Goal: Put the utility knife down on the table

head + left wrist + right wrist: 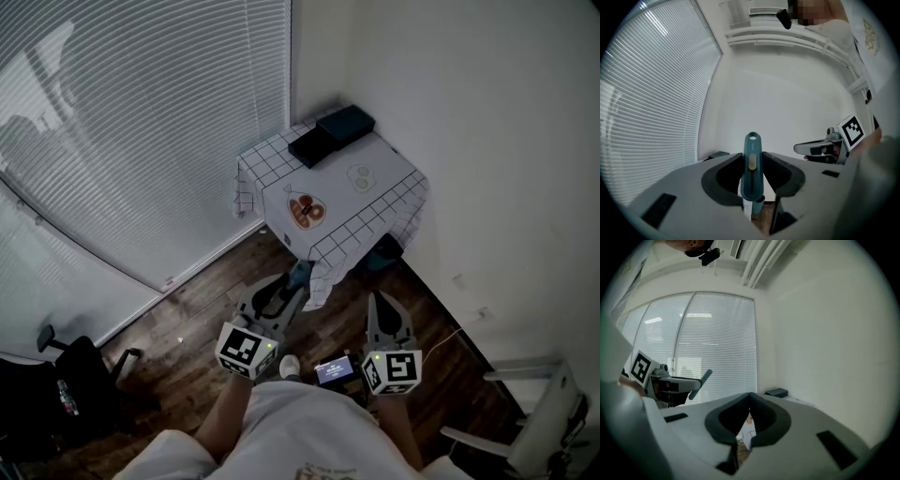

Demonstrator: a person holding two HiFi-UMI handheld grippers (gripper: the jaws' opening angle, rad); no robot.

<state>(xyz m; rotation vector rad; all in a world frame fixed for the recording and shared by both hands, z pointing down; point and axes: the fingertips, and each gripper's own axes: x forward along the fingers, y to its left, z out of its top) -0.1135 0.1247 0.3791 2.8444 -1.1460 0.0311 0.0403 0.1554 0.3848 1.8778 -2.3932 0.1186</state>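
Left gripper: jaws are clamping the teal knife upright between them (its end is sticking out past them).
Right gripper: jaws are pressing together, gripping nothing.
Table: standing ahead of both grippers, well apart from the knife.

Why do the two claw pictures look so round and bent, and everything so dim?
Left gripper view: a wide-angle lens bows the blinds and blackens the corners, yet the utility knife in the left claw looks sharp. Right gripper view: same bowing; the blinds are the brightest patch, behind the shut right claw. Head view: straighter lines, dull even light on the table.
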